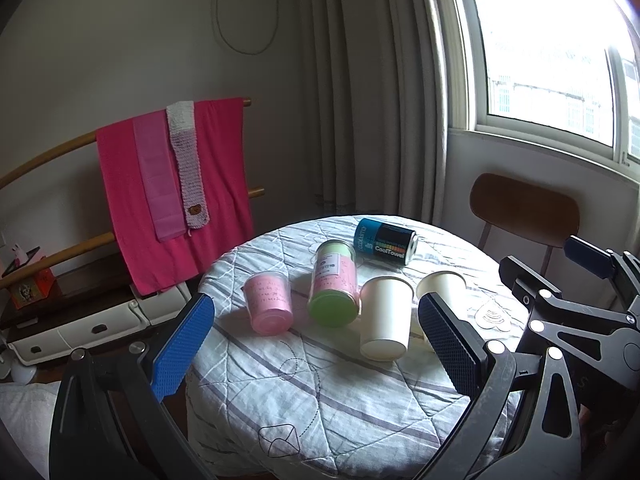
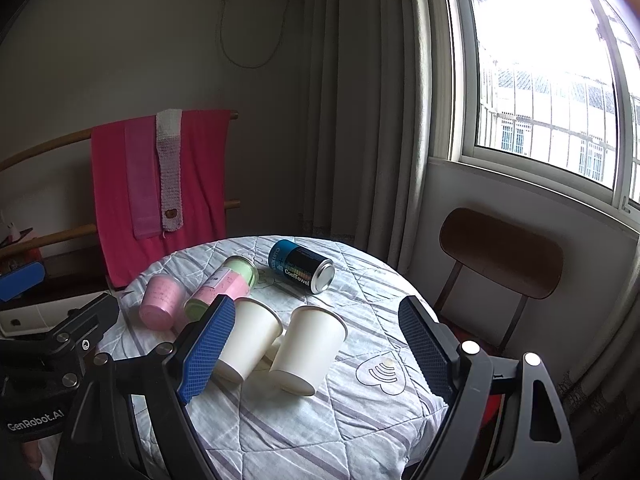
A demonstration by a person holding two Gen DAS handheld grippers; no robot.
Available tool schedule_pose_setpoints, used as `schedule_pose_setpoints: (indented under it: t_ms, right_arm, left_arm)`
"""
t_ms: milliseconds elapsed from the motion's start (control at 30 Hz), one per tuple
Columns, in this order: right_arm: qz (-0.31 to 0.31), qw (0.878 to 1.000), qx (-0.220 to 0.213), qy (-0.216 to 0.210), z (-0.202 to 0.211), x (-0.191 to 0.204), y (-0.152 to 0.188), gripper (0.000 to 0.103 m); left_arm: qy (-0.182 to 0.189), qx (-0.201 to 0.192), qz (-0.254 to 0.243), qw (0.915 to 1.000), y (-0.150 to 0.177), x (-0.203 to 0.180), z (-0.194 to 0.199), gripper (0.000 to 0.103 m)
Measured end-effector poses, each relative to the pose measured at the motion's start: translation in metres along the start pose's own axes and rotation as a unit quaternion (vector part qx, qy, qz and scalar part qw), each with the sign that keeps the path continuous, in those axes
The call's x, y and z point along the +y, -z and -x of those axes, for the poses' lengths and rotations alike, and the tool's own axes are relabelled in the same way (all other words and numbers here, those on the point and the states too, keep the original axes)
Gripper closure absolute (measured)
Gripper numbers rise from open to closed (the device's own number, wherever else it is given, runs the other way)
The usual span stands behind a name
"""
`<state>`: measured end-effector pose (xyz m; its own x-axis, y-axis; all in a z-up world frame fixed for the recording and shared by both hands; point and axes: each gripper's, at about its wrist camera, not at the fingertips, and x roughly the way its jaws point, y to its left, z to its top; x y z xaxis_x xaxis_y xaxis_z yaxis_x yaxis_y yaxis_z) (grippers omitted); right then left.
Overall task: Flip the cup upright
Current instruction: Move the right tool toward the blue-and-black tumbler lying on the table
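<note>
Several cups lie on their sides on a round table with a quilted cloth [image 1: 320, 408]. Two white paper cups lie side by side: one [image 1: 386, 316] [image 2: 250, 338] and one to its right [image 1: 440, 286] [image 2: 310, 350]. A pink cup [image 1: 270, 302] [image 2: 160, 300] and a pink-and-green cup [image 1: 334, 286] [image 2: 224, 286] lie to the left. My left gripper [image 1: 316, 344] is open and empty, above the table's near side. My right gripper [image 2: 320, 354] is open and empty, its fingers either side of the white cups but nearer the camera.
A blue CoolTowel can [image 1: 386, 240] [image 2: 302, 266] lies on its side at the table's far side. A brown chair [image 1: 524, 208] [image 2: 500, 252] stands right of the table under the window. A rack with a pink towel [image 1: 172, 188] stands behind left.
</note>
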<state>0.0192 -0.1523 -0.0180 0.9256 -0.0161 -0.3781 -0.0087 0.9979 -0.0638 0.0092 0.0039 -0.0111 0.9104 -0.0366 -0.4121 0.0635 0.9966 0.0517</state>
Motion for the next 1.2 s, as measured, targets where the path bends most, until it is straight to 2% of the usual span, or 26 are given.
schedule_pose_setpoints:
  t_ms: [133, 300, 700, 867, 967, 1200]
  right_arm:
    - [-0.007, 1.0, 0.007, 0.007, 0.001, -0.005, 0.001, 0.018]
    - [-0.008, 1.0, 0.013, 0.013, -0.001, -0.009, 0.002, 0.018]
    - [0.0, 0.999, 0.046, 0.005, -0.017, -0.009, -0.001, 0.018]
    - [0.0, 0.997, 0.071, -0.01, -0.03, -0.009, 0.0, 0.018]
    - [-0.002, 0.996, 0.087, -0.023, -0.039, -0.01, -0.001, 0.018]
    - [0.01, 0.99, 0.122, -0.065, -0.068, -0.012, -0.013, 0.018]
  left_arm:
    - [0.024, 0.007, -0.004, 0.9997, 0.001, -0.006, -0.003, 0.0]
    - [0.022, 0.012, -0.013, 0.9996, 0.003, -0.011, -0.006, 0.0]
    - [0.011, 0.046, -0.007, 0.9989, 0.005, 0.005, -0.025, 0.0]
    - [0.021, 0.064, -0.009, 0.9977, 0.006, 0.008, -0.037, 0.0]
    - [0.015, 0.073, -0.009, 0.9972, 0.005, 0.01, -0.045, 0.0]
    - [0.02, 0.081, -0.001, 0.9965, -0.008, 0.008, -0.061, 0.0]
